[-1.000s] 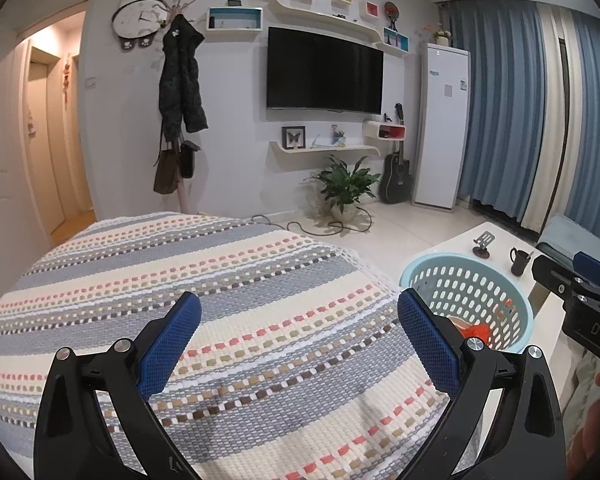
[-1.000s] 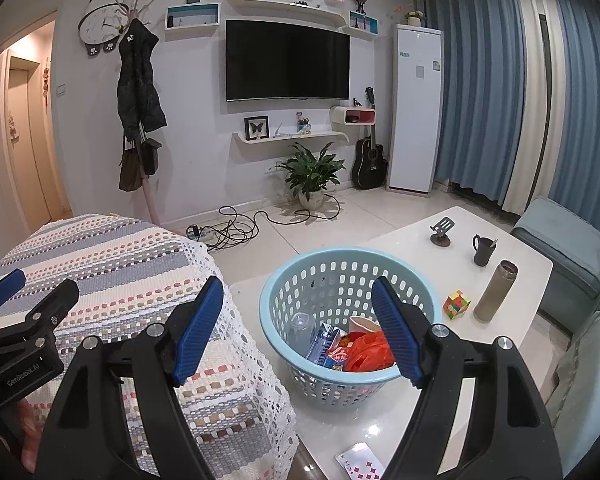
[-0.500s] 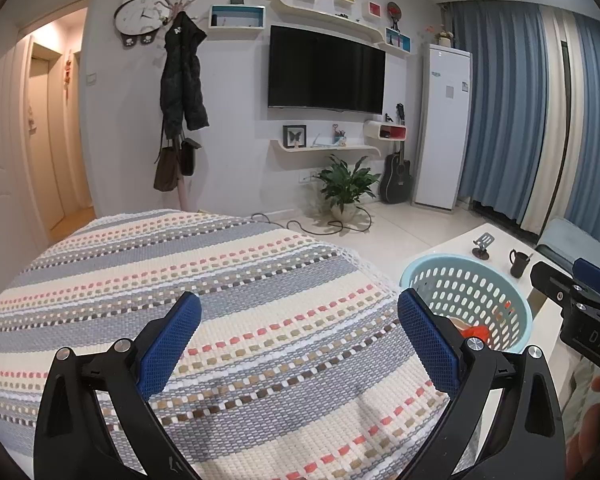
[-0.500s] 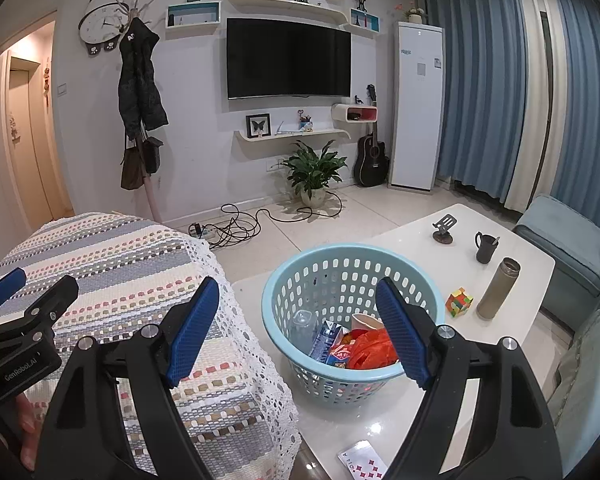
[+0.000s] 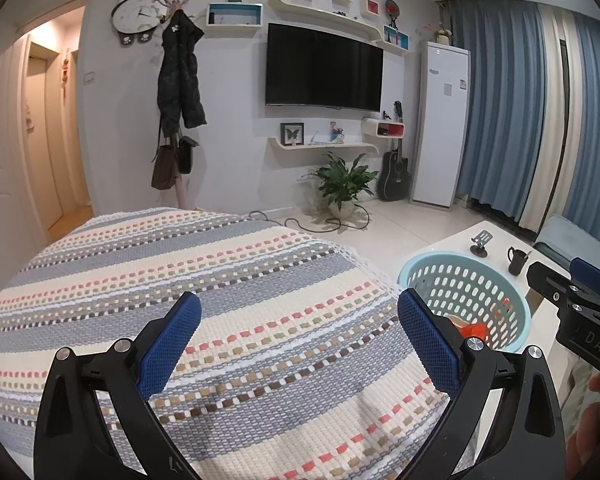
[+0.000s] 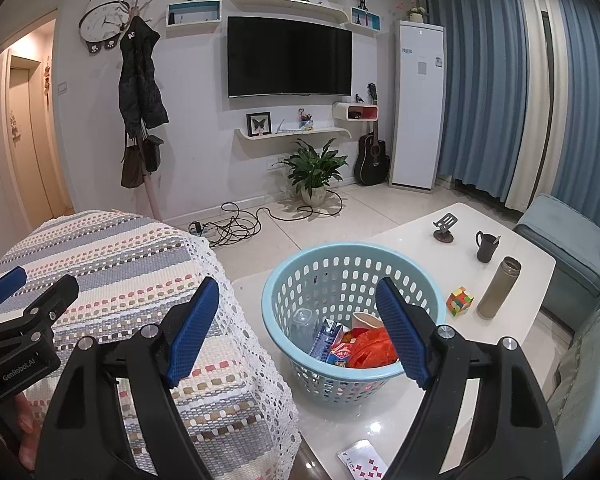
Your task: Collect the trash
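Doorway point(image 5: 56, 128) sitting far left, hallway light on. Coat point(image 5: 179, 76) hanging on a rack by the clock point(image 5: 138, 14), bags under it. Striped knit cover point(image 5: 180, 280) lying over a rounded piece of furniture, filling the left half of the room.

Left claw point(image 5: 298, 340) hovering over that cover, jaws spread wide, nothing between the blue pads point(image 5: 168, 350). Not touching the fabric as far as I can tell.

TV point(image 6: 290, 56) hanging mid-wall, plant point(image 6: 314, 168) and guitar point(image 6: 374, 156) standing on the floor below, cables point(image 6: 236, 224) sprawling beside them.

Right claw point(image 6: 298, 330) hanging beside the cover's lace edge, pointing at the basket point(image 6: 320, 260). Jaws have just been opening a bit and are now standing wide apart, nothing pinched between them.

Light-blue basket sitting on the white tabletop point(image 6: 420, 248), just right of the cover. Trash lying inside it: clear plastic cup point(image 6: 302, 322), blue carton point(image 6: 328, 338), red wrapper point(image 6: 370, 348), paper cup point(image 6: 366, 319).

Further right on the tabletop: phone stand point(image 6: 444, 226), dark mug point(image 6: 486, 246), puzzle cube point(image 6: 459, 301), metal flask point(image 6: 499, 287) standing upright. Playing card point(image 6: 362, 464) lying at the near edge. Blue curtains point(image 6: 488, 80) and a blue seat point(image 6: 560, 240) closing off the far right.
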Action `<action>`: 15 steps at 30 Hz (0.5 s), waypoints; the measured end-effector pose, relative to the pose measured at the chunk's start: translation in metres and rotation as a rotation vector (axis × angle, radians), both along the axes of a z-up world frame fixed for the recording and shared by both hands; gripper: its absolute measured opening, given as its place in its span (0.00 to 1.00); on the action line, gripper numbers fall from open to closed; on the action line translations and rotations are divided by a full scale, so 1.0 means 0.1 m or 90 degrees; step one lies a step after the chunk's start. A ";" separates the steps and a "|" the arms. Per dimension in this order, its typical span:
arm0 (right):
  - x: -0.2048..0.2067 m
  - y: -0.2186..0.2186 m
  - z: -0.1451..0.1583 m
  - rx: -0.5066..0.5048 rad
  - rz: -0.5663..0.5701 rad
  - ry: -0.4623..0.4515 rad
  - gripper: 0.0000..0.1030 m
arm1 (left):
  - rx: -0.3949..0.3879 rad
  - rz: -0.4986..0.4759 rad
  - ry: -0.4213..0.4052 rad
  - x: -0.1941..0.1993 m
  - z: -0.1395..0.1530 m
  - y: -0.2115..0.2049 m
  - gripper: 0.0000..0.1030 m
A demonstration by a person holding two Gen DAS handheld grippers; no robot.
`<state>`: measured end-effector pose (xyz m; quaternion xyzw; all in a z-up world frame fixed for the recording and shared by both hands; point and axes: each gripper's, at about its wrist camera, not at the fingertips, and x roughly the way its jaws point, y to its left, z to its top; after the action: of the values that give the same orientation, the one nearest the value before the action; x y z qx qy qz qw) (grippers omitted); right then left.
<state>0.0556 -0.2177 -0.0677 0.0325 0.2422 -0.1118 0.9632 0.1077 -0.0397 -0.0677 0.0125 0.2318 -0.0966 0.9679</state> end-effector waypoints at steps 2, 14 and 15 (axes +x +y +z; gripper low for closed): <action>0.00 0.00 0.00 0.000 0.001 0.000 0.74 | 0.000 0.000 0.001 0.00 0.00 0.00 0.93; 0.00 0.01 -0.03 0.002 0.003 0.001 0.74 | 0.000 0.000 0.000 0.00 0.00 0.00 0.93; 0.00 0.01 -0.03 0.002 0.003 0.001 0.74 | 0.000 0.001 0.000 0.00 0.00 0.00 0.93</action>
<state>0.0557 -0.2163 -0.0704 0.0333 0.2433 -0.1093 0.9632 0.1080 -0.0395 -0.0674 0.0123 0.2319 -0.0959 0.9679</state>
